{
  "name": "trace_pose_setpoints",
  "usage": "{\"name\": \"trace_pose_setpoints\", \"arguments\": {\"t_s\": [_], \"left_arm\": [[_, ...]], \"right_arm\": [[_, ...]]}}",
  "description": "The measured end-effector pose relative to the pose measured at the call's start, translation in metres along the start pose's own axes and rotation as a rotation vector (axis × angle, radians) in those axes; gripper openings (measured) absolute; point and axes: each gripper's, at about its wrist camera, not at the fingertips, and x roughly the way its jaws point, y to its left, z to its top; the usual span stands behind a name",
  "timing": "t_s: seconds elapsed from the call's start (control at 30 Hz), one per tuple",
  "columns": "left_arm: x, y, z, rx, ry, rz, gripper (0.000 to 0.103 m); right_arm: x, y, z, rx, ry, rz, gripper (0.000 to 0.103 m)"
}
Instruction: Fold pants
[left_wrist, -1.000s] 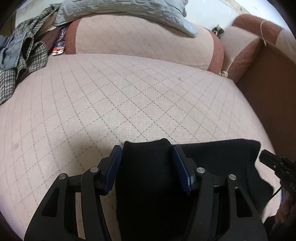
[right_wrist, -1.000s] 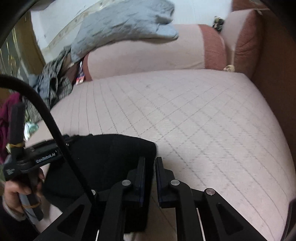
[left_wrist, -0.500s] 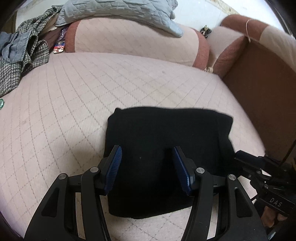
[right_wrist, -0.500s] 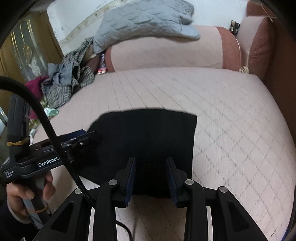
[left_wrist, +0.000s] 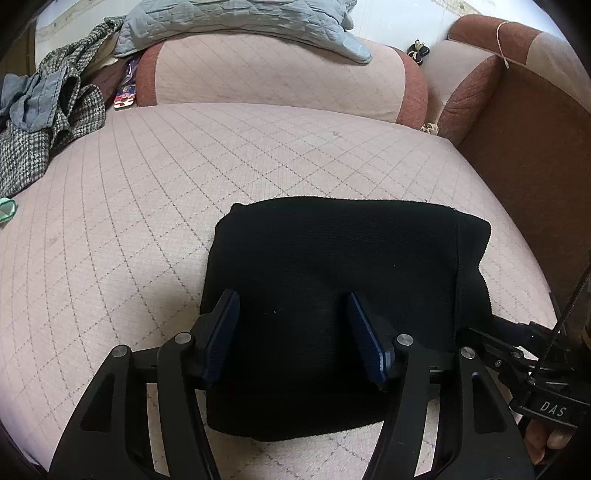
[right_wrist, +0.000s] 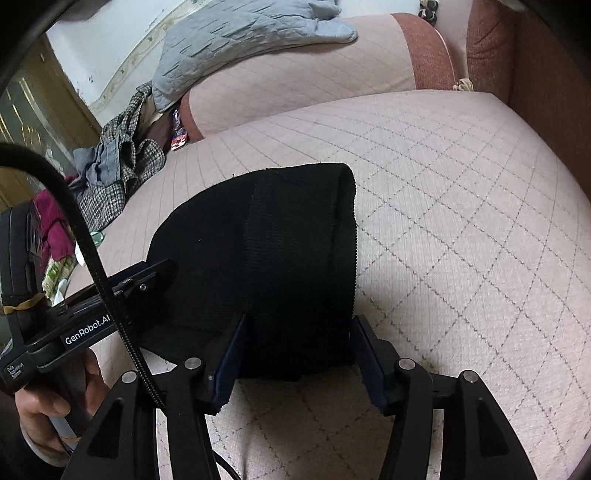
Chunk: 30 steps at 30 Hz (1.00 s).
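We see the black pants lying folded into a compact rectangle on the pink quilted sofa seat, near its front edge. Our left gripper hovers over them with its jaws spread wide, grasping nothing. Our right gripper is likewise released, its blue pads flanking the near edge of the fabric. A grey quilt drapes the backrest, and checked clothing is heaped at the left.

soft, even indoor light, fairly bright, no glare. the black pants swallow nearly all detail, with only faint folds showing. a soft shadow sits under them on the sofa seat. strong fisheye bending and dark corners frame both views; focus is sharp.
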Motion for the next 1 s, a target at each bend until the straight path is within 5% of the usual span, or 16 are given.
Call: {"name": "trace_pose_setpoints", "arguments": {"t_s": [0.63,0.77,1.0], "left_arm": [[-0.018,0.022,0.008,-0.041,0.019,-0.033,0.061],[-0.026,0.029,0.01,-0.057,-0.008,-0.047,0.061],[-0.02,0.056,0.01,-0.123,0.053,-0.154,0.061]], "right_arm": [[-0.024,-0.001,0.024,-0.029,-0.062,0.005,0.054],[-0.02,-0.001,0.025,-0.05,-0.047,0.006,0.061],[-0.003,-0.018,0.032,0.009,-0.003,0.055,0.065]]}}
